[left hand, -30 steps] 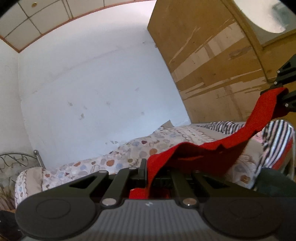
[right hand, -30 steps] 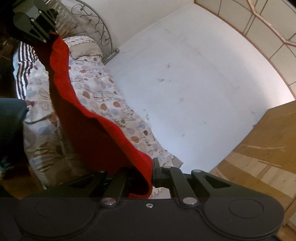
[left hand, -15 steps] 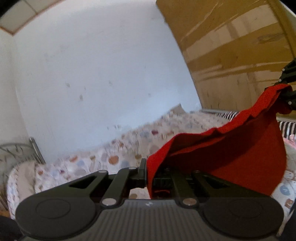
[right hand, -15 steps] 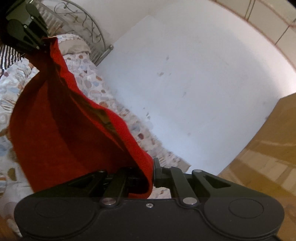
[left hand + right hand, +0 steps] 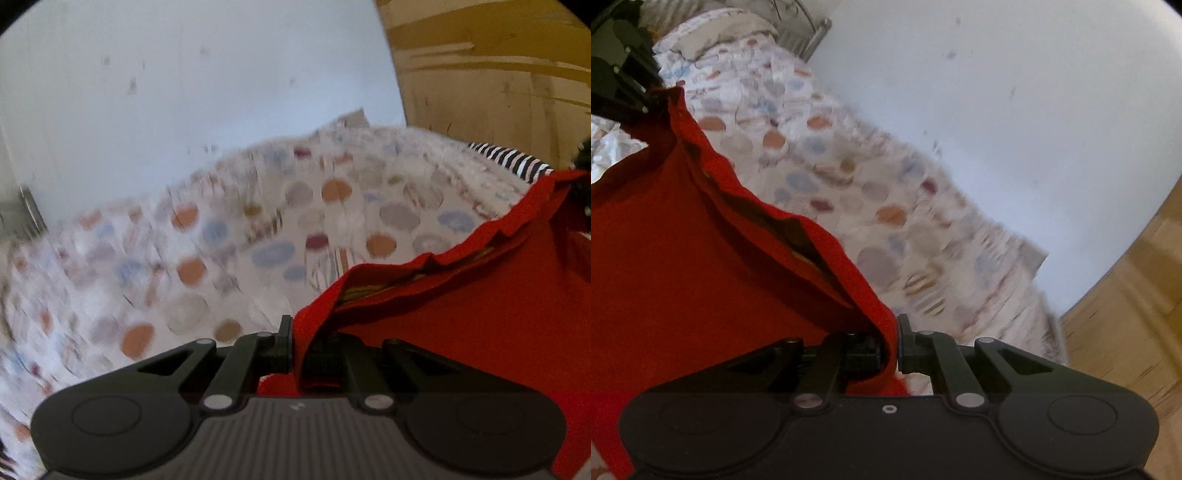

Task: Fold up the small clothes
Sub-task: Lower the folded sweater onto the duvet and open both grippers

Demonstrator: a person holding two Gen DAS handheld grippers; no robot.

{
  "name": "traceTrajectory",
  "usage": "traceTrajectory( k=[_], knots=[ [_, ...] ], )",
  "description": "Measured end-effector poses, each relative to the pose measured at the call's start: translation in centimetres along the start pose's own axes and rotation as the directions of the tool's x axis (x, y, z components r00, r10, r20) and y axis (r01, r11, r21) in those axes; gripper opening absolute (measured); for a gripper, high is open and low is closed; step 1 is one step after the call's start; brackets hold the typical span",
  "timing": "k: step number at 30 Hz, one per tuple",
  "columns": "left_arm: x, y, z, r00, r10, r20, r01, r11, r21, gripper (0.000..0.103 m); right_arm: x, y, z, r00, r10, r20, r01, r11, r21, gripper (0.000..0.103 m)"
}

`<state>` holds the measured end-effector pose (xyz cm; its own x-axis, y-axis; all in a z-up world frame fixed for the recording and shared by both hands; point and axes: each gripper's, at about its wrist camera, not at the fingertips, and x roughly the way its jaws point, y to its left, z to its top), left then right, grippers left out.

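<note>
A red garment (image 5: 480, 306) hangs stretched between my two grippers above the bed. My left gripper (image 5: 295, 343) is shut on one end of its folded top edge. My right gripper (image 5: 895, 341) is shut on the other end, with the red garment (image 5: 665, 240) sagging away to the left. In the left wrist view the right gripper (image 5: 583, 184) shows at the far right edge. In the right wrist view the left gripper (image 5: 646, 99) shows at the upper left. The lower part of the garment is hidden below both cameras.
The bed (image 5: 221, 240) has a white sheet with coloured ovals and lies under the garment. A pillow (image 5: 713, 33) and a metal bed frame (image 5: 812, 37) stand at one end. A striped cloth (image 5: 509, 158) lies at the other. A white wall (image 5: 184, 74) and a wooden panel (image 5: 498, 81) stand behind.
Both grippers have tilted down toward the bed with the garment. The garment now hangs wider and flatter between them. The views are blurred by motion.
</note>
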<state>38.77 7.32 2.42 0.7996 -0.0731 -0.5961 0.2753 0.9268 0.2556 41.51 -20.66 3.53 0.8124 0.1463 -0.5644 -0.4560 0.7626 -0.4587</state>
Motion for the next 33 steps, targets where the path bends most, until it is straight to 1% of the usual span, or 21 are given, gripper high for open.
traceTrajectory(
  k=[2,4,10,12,13,15,16,17,18,19,20,21,22,23,27,30,33],
  knots=[
    [2.1,0.4,-0.3,0.999,-0.013,-0.033,0.012,1.000,-0.020,0.006,1.9,0.2,-0.4,1.000,0.015,-0.024,-0.015,1.000,0.012,0.007],
    [3.5,0.2,-0.7,0.998,-0.015,-0.055,0.014,1.000,-0.017,0.006,3.3,0.3,-1.0,0.999,0.027,-0.038,-0.026,0.999,0.026,0.007],
    [6.4,0.3,-1.6,0.993,-0.037,-0.109,0.035,0.999,-0.020,0.008,6.3,0.1,-2.2,0.996,0.056,-0.070,-0.050,0.995,0.083,0.009],
    [7.0,0.4,-1.9,0.992,-0.040,-0.116,0.037,0.999,-0.024,0.010,7.3,0.1,-2.6,0.995,0.065,-0.081,-0.057,0.993,0.105,0.012],
    [7.1,0.5,-2.0,0.992,-0.039,-0.117,0.036,0.999,-0.027,0.013,8.0,0.0,-2.8,0.994,0.069,-0.086,-0.059,0.992,0.112,0.013],
    [7.4,0.9,-2.1,0.992,-0.047,-0.121,0.043,0.998,-0.036,0.018,8.7,0.0,-3.3,0.993,0.073,-0.094,-0.060,0.989,0.134,0.020],
    [7.5,1.1,-2.1,0.991,-0.049,-0.121,0.044,0.998,-0.041,0.023,8.9,0.0,-3.5,0.993,0.074,-0.096,-0.059,0.987,0.147,0.022],
    [7.5,1.5,-2.0,0.991,-0.054,-0.121,0.049,0.998,-0.045,0.028,9.2,-0.2,-3.7,0.993,0.071,-0.095,-0.055,0.984,0.167,0.028],
    [7.6,1.8,-2.0,0.991,-0.062,-0.121,0.057,0.997,-0.046,0.029,9.3,-0.3,-3.9,0.993,0.067,-0.093,-0.049,0.982,0.184,0.035],
    [7.5,2.1,-2.0,0.991,-0.069,-0.119,0.064,0.997,-0.046,0.034,9.4,-0.6,-4.0,0.994,0.060,-0.093,-0.040,0.978,0.206,0.040],
    [7.4,2.5,-2.0,0.991,-0.074,-0.116,0.069,0.997,-0.047,0.043,9.5,-0.8,-4.2,0.994,0.053,-0.092,-0.031,0.974,0.225,0.049],
    [7.3,2.9,-2.0,0.991,-0.074,-0.114,0.069,0.997,-0.046,0.046,9.5,-1.1,-4.4,0.995,0.051,-0.090,-0.028,0.970,0.243,0.054],
    [7.2,3.2,-1.9,0.991,-0.076,-0.112,0.072,0.996,-0.047,0.053,9.5,-1.3,-4.6,0.994,0.054,-0.090,-0.029,0.965,0.262,0.056],
    [7.0,3.7,-1.8,0.990,-0.088,-0.110,0.083,0.995,-0.051,0.057,9.6,-1.6,-4.8,0.994,0.057,-0.089,-0.029,0.958,0.286,0.060],
    [6.5,5.6,-1.1,0.984,-0.136,-0.114,0.127,0.988,-0.085,0.065,10.0,-2.5,-5.5,0.993,0.072,-0.092,-0.035,0.934,0.355,0.073],
    [6.0,6.7,-0.2,0.981,-0.154,-0.121,0.144,0.986,-0.087,0.072,10.2,-3.3,-5.7,0.991,0.088,-0.096,-0.043,0.917,0.397,0.080],
    [5.7,7.6,0.6,0.975,-0.173,-0.139,0.161,0.983,-0.088,0.078,10.2,-3.9,-5.5,0.991,0.084,-0.104,-0.036,0.918,0.395,0.086]
  ],
)
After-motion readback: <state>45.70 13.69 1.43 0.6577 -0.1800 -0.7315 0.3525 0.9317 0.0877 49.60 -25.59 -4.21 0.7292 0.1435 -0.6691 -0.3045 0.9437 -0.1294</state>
